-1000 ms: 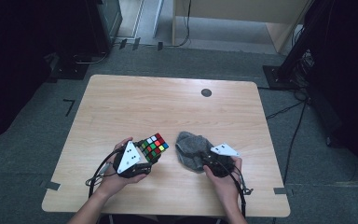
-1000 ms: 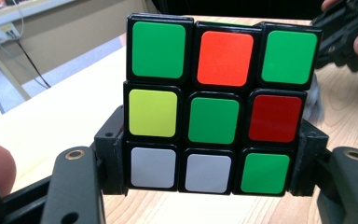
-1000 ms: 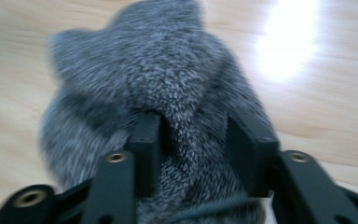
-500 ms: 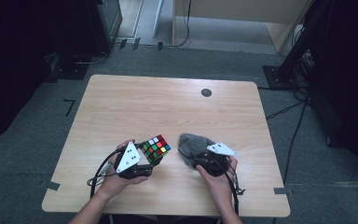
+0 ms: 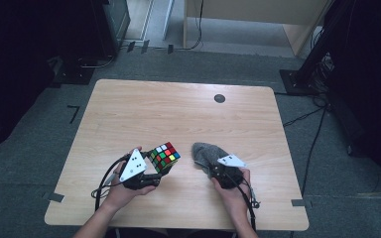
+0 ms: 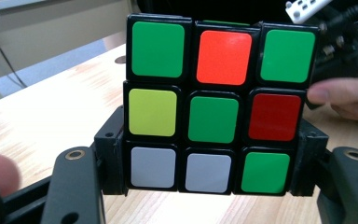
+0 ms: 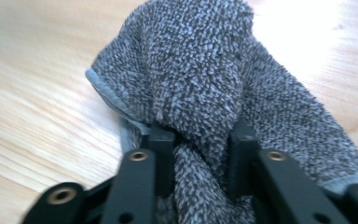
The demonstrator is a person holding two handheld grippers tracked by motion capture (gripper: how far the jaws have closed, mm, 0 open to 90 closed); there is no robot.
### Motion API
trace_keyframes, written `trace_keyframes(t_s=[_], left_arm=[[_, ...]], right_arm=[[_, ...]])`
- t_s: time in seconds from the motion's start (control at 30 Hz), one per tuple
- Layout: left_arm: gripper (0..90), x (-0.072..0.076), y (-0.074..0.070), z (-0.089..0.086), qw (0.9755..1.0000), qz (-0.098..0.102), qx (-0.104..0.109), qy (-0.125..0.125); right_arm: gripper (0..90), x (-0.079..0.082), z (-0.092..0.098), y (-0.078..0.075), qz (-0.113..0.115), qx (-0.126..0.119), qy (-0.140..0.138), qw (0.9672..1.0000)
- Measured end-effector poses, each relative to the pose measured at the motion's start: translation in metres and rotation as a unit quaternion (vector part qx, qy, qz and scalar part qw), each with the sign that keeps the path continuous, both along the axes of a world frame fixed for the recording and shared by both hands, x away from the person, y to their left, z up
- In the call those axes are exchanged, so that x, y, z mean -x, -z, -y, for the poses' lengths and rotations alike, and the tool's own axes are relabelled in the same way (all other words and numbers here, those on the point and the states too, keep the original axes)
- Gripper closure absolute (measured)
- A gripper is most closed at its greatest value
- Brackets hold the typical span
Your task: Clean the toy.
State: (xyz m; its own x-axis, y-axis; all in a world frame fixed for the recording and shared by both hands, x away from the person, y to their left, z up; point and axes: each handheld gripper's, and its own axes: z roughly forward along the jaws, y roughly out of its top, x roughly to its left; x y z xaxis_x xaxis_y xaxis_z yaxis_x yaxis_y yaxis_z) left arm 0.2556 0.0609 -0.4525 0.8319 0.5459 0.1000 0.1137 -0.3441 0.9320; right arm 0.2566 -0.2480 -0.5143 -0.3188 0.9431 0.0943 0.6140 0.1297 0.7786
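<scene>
Rubik's cube (image 5: 164, 155) sits clamped btwn the jaws of the left gripper (image 6: 209, 175), raised just off the wooden table (image 5: 178, 114) near its front edge, left of centre; in the left gripper view the facing side reads green/orange/green, yellow/green/red, white/white/green, w/ the pads pressing its bottom row from both sides. Just to its right, a grey terry cloth (image 5: 206, 153) lies bunched on the table, and the right gripper (image 7: 200, 161) has just been closing its jaws, which now pinch a fold of that cloth btwn them. A small dark round disc (image 5: 220, 98) sits well apart near the table's far edge.
</scene>
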Motion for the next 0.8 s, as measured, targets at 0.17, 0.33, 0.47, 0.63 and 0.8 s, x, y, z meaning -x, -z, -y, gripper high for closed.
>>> trace_keyframes(t_s=[0.17,0.33,0.47,0.63,0.8], left_arm=[[33.7,0.001,0.004,0.004,0.9998,0.008,-0.018,0.0],[33.7,0.005,0.01,0.015,0.9985,0.013,-0.051,0.014],[33.7,0.013,0.011,0.026,0.9972,0.027,-0.064,0.028],[34.0,0.02,0.005,0.027,0.9962,0.05,-0.062,0.033],[34.1,0.016,0.003,0.024,0.9973,0.041,-0.053,0.03]], right_arm=[[74.4,0.012,0.006,-0.03,0.067,-0.079,-0.023,0.9944],[74.0,0.034,-0.012,-0.078,0.127,-0.148,-0.096,0.9761],[73.4,0.048,-0.038,-0.095,0.134,-0.174,-0.167,0.9613],[72.8,0.044,-0.042,-0.083,0.114,-0.173,-0.15,0.9666],[72.5,0.042,-0.03,-0.078,0.107,-0.176,-0.121,0.9711]])
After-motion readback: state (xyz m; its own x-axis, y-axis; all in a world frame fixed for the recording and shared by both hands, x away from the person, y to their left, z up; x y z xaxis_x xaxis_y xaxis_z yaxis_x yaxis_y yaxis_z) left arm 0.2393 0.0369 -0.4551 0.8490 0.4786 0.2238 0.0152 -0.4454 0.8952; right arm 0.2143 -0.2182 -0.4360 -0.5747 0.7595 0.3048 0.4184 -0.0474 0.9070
